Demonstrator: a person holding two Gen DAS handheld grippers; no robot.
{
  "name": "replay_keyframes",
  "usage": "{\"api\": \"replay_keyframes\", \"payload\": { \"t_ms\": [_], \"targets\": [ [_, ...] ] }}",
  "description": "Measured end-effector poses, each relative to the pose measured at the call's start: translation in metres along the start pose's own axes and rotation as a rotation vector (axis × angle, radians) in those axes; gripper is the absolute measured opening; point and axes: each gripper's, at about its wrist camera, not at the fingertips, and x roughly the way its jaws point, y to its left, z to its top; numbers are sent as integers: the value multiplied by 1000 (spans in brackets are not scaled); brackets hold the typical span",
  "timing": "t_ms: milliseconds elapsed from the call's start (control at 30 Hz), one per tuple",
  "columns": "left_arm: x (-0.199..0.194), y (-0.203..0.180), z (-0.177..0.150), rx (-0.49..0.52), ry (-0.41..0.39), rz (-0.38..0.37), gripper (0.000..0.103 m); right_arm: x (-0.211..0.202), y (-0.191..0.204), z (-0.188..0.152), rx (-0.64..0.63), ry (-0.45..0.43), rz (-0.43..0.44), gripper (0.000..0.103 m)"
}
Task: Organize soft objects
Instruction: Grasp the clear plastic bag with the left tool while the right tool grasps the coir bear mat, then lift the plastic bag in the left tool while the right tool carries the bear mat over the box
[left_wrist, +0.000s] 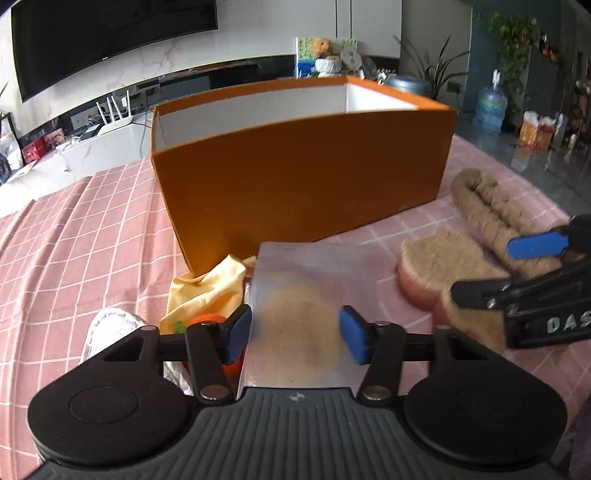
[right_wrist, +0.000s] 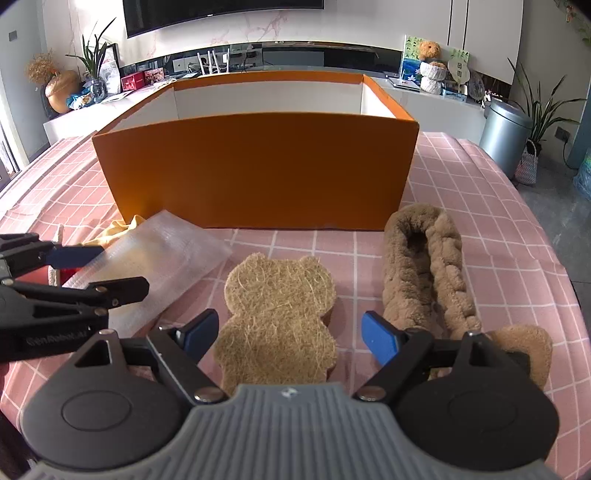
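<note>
An open orange box (left_wrist: 303, 173) (right_wrist: 258, 166) stands on the pink checked cloth. My left gripper (left_wrist: 297, 334) is open, its pads either side of a clear bubble-wrap bag (left_wrist: 299, 295) (right_wrist: 155, 262) lying in front of the box. My right gripper (right_wrist: 290, 336) is open over a bear-shaped loofah sponge (right_wrist: 277, 317) (left_wrist: 439, 266). A brown plush braided band (right_wrist: 428, 266) (left_wrist: 495, 214) lies right of the sponge. A yellow cloth (left_wrist: 207, 291) (right_wrist: 118, 229) and a white knitted item (left_wrist: 107, 328) lie left of the bag.
An orange object (left_wrist: 210, 321) sits under the yellow cloth. A TV stand with a router (left_wrist: 114, 114) lies beyond the table. A grey bin (right_wrist: 506, 129) stands on the floor at the right. The table edge (right_wrist: 576, 295) runs close on the right.
</note>
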Motion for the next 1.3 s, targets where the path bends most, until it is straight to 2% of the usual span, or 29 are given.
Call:
{"api": "replay_keyframes", "payload": {
  "t_ms": [233,333,633,900,967,1033,1300],
  "targets": [
    [-5,2,-3,21,-48,36,15,4,-1,-1,8,6,0,83],
    [-7,5,-3,7,-59,38,3,4,0,-1,-2,6,1,83],
    [-36,10,6,-64,-150,-1,1,8,-6,-1,31,26,23,83],
    [-46,7,10,-70,-161,2,1,12,4,-2,-19,39,33,82],
    [-49,6,10,-68,-167,2,1,13,5,-3,-24,40,53,74],
    [-53,6,10,-68,-174,2,1,11,6,-3,-25,38,51,73],
    [-70,3,13,-71,-219,3,1,-14,5,-1,-44,-21,66,72]
  ]
}}
